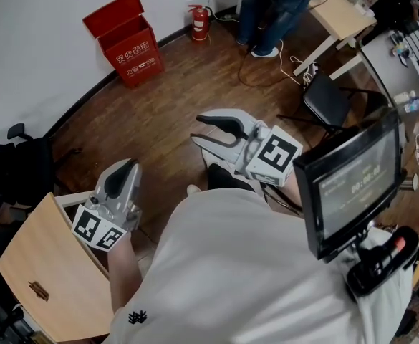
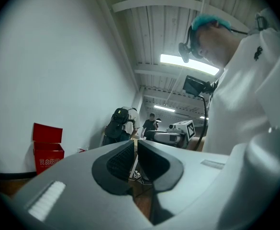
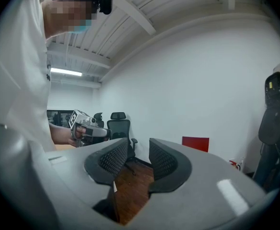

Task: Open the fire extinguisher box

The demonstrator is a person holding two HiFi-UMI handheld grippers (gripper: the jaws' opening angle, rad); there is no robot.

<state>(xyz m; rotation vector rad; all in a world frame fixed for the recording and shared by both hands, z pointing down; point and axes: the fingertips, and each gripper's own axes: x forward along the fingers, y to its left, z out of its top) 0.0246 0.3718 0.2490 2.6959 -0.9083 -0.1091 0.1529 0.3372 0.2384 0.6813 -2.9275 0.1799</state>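
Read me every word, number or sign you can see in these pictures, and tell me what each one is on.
"灭火器箱": white characters on the front of the red box; the smaller line beneath is too small to read.
Screen by the person's chest: pale text and digits, too blurred to read.

the red fire extinguisher box (image 1: 133, 54) carries two rows of white chinese characters on its front, too small to read for sure; the dark screen (image 1: 354, 183) at the right shows a faint line of digits like a timer, not legible
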